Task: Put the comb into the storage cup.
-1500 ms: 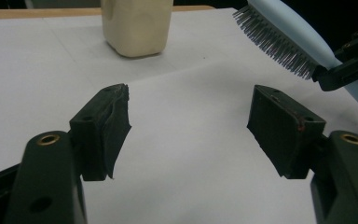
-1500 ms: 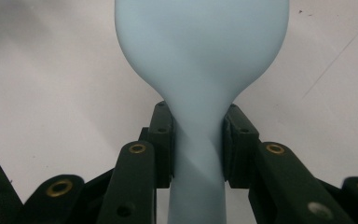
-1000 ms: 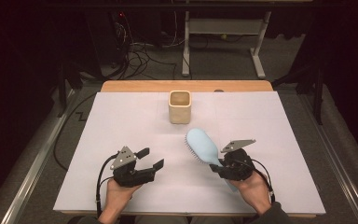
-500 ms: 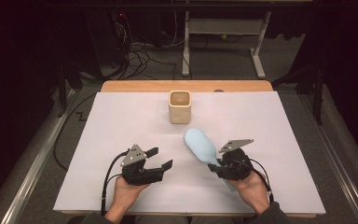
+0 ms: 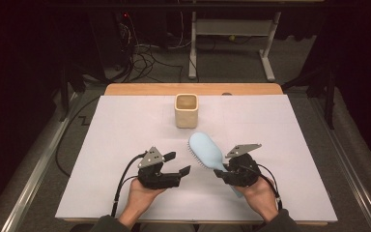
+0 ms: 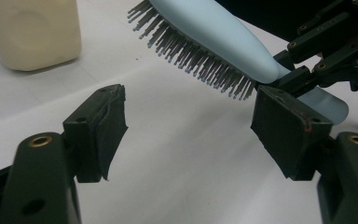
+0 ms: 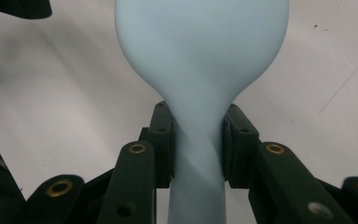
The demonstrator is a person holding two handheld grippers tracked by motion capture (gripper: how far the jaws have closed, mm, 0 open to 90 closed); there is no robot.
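I am clamping my right tool (image 5: 224, 173) on the neck of the blue hairbrush (image 5: 206, 151), lifted off the bench (image 5: 101, 145). My left tool (image 5: 178, 164), jaws spread and empty, has been sliding in toward the bristles just beside it, probably for a handover.

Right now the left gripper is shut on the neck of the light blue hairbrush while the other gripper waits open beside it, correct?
Wrong gripper. The right gripper is shut on the neck of the light blue hairbrush, as the right gripper view shows, its fingers pressed on either side. The left gripper is the one waiting open beside it.
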